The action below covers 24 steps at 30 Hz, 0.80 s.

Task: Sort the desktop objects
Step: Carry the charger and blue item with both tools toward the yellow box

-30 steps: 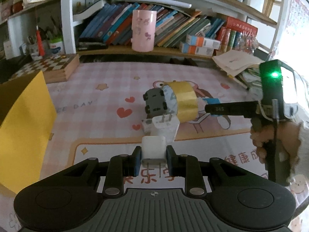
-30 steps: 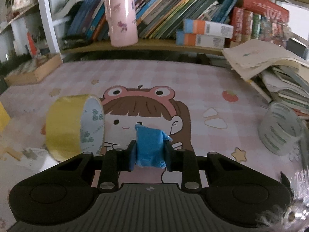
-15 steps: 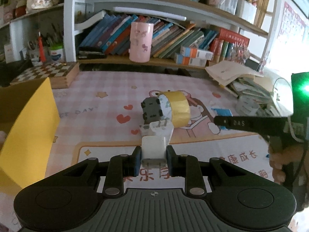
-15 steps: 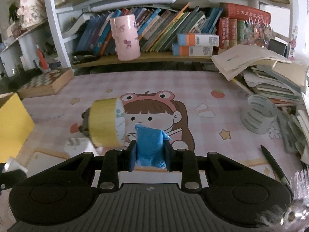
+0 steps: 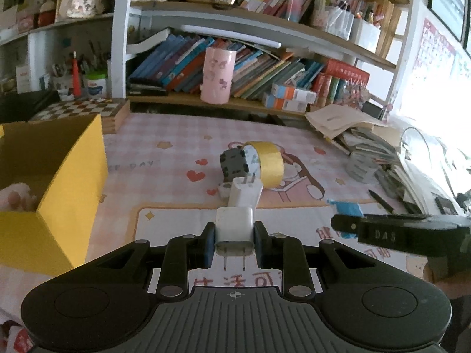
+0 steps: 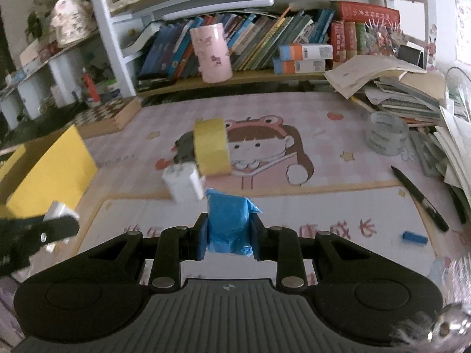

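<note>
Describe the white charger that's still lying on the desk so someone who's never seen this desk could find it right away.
Start at the pink cartoon desk mat and find the yellow tape roll standing on edge near its middle. Just in front of that roll lies the white charger, with a dark grey block behind it. Unlike the matching charger in the left gripper, it rests on the mat, prongs pointing toward the bookshelf.

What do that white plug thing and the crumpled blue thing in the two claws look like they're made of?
White charger: probably hard plastic, smooth and slightly glossy, with two metal prongs. Blue item: apparently thin plastic film or wrapper, judging by its creases and sheen; its contents are hidden.
</note>
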Each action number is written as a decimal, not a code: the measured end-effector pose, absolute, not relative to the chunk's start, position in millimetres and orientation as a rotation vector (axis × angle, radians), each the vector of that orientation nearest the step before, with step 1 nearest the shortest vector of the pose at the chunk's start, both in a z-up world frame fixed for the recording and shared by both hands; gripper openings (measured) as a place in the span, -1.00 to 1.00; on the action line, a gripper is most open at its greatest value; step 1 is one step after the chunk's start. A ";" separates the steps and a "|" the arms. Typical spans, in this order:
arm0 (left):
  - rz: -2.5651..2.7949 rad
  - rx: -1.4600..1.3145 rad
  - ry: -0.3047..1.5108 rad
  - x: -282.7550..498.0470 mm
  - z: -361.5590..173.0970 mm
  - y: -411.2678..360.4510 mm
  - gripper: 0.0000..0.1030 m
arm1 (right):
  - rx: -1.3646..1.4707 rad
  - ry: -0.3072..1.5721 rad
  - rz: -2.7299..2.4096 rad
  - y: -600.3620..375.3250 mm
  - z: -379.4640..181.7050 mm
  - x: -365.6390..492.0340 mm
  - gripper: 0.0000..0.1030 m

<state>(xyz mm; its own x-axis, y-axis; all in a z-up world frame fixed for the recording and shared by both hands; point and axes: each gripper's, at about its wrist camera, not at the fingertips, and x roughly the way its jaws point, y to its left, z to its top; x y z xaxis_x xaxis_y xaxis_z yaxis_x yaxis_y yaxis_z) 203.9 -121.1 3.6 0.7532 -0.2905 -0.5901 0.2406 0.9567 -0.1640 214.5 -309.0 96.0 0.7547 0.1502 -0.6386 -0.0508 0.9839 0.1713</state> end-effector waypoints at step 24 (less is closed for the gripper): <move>-0.293 -0.029 0.677 123.3 -1.9 -27.1 -0.52 | 0.106 0.729 0.106 -204.0 102.2 128.0 -0.51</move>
<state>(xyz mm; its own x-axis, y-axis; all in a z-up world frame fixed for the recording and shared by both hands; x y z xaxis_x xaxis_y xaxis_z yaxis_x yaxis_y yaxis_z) 123.3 -27.1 -1.9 0.7401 -0.2770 -0.6128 0.2580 0.9585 -0.1217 128.0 -204.0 102.2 0.7408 0.1332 -0.6584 -0.0591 0.9893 0.1335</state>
